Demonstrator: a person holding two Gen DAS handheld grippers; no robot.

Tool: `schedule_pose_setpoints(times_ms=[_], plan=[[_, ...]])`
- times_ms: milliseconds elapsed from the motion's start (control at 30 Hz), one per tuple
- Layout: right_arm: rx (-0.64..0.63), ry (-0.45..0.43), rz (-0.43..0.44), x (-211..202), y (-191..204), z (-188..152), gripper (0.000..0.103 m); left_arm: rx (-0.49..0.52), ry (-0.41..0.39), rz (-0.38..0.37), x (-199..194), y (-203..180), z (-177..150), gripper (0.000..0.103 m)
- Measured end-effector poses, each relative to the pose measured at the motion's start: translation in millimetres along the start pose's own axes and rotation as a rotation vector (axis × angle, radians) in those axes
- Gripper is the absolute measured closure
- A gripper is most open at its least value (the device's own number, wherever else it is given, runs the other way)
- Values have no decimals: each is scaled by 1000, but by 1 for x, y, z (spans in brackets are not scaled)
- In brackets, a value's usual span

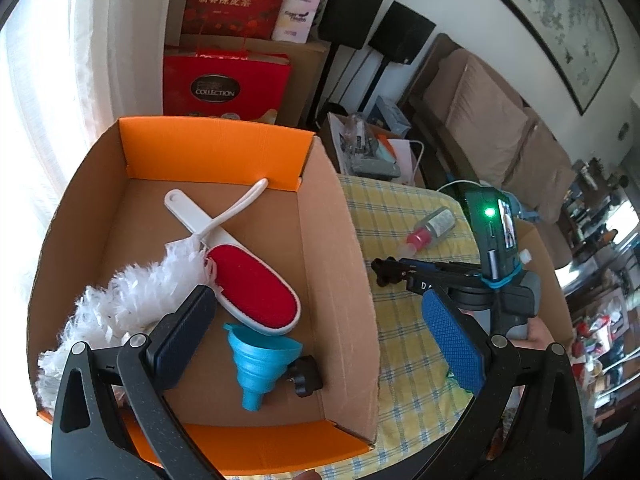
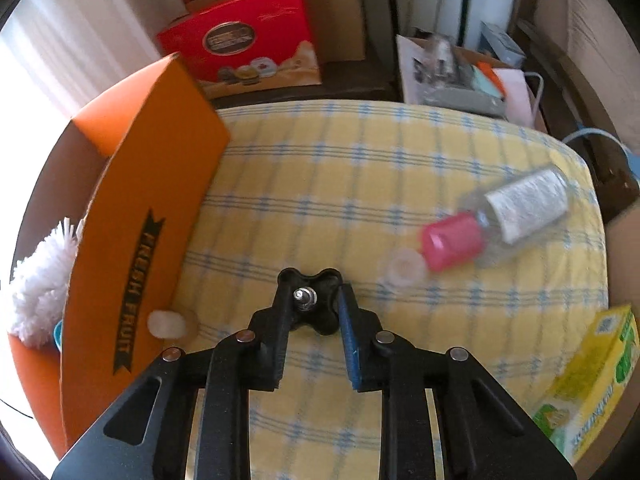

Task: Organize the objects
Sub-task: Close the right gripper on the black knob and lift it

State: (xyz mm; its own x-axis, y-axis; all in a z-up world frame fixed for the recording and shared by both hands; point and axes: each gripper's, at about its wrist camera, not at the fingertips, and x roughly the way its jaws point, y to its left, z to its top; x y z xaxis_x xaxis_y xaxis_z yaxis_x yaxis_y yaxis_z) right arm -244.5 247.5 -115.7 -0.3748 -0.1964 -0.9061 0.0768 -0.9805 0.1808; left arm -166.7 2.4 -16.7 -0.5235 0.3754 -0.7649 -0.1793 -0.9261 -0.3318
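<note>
The orange box (image 2: 132, 216) reads "FRESH FRUIT" on its side. Inside we count one lint brush (image 1: 248, 280), one white duster (image 1: 132, 300), one blue funnel (image 1: 260, 364) and one black knob (image 1: 306, 376). Our left gripper (image 1: 320, 340) hangs above the box, jaws wide and holding nothing. Our right gripper (image 2: 312, 320) has closed its jaws on a second black star knob (image 2: 310, 300) above the checked counter (image 2: 360, 160), where one pink-capped bottle (image 2: 500, 216) lies.

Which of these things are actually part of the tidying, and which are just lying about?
Part of the job:
cardboard box
duster
lint brush
blue funnel
black knob in the right gripper
bottle

Just lying about:
red gift boxes
sofa
speakers
</note>
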Motion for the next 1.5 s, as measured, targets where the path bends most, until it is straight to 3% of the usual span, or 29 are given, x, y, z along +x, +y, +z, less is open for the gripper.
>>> schedule_pose_setpoints(times_ms=[33,133,333,467,733,767,800,1100,1167,1267,1300,1500], plan=[[0,-9,0,-3,-1,0,79,1,1,-2,1,-1,1,0],[-20,-31,-16,-5,1,1,59,7,1,-7,1,-4,1,0],[-78,-12,-49,11,20,-1,57,9,-1,-6,-1,-7,2,0],[-119,-26,-119,17,30,-6,67,12,-1,-6,-2,-10,3,0],[-51,-55,-26,-18,7,-9,68,38,3,-30,0,-29,4,0],[-43,-64,-11,-26,3,-9,90,44,7,-37,2,-33,4,0],[-30,-70,4,-35,-2,-9,100,47,10,-43,3,-37,5,0],[19,-88,-11,-71,-30,-14,99,70,38,-71,14,-59,6,0],[26,-84,-13,-67,-32,-15,91,68,41,-67,15,-60,4,0],[23,-89,-6,-59,-28,-13,59,66,46,-59,16,-58,3,0],[18,-87,-2,-56,-26,-13,55,67,48,-56,16,-57,4,0],[-23,-50,-7,-27,-7,-7,55,54,46,-42,16,-49,5,0]])
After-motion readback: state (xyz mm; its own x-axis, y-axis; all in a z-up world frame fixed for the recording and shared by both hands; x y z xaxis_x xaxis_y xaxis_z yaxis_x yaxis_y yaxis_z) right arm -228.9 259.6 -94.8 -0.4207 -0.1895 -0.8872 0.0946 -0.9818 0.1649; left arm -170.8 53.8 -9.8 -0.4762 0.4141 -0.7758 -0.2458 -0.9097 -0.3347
